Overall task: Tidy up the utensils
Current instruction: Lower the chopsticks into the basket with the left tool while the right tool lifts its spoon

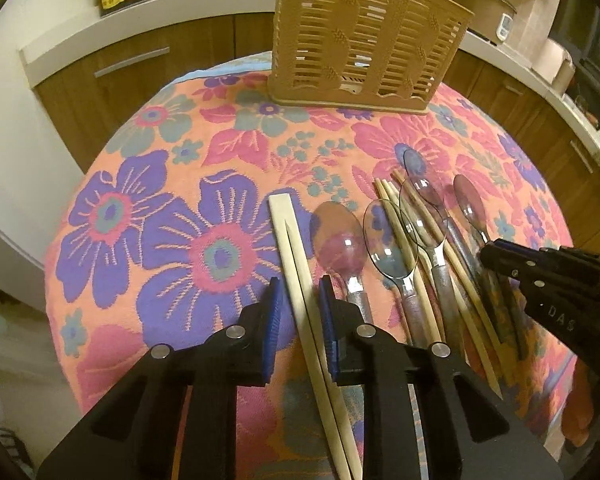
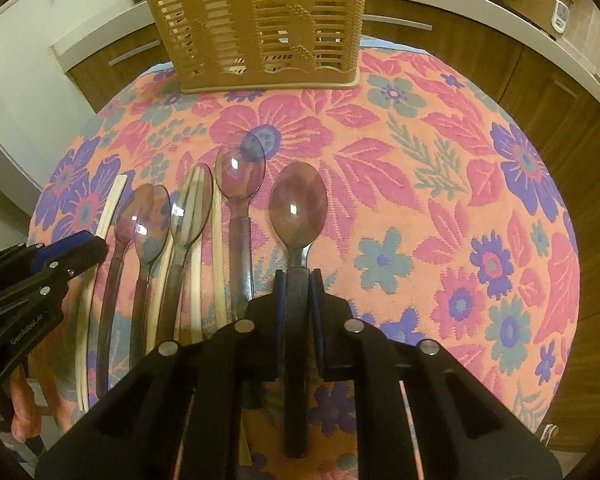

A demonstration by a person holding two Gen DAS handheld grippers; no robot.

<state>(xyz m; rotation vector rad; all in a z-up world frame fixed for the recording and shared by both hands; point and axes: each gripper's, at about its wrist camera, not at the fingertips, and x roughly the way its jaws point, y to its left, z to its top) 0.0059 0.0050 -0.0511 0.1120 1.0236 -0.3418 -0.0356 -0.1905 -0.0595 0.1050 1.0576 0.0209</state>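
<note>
1. Floral cloth covers the surface (image 2: 440, 168); a slatted holder (image 2: 256, 24) stands at its far edge.
2. The dark spoon (image 2: 298, 216) is clenched at its handle by the right gripper (image 2: 298, 280).
3. Joined chopsticks (image 1: 296, 280) lie between the left gripper (image 1: 298, 292) fingers, not visibly pressed.
4. Both are judged light, stiff and slippery; mid-handle holds suit them.

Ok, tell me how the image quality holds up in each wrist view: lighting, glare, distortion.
Left wrist view: warm dim light, strong fisheye bending of the counter edge, dark corners, soft focus on the chopsticks. Right wrist view: same orange cast, small glare spots on the spoon bowls, basket bowed, left edge murky.
</note>
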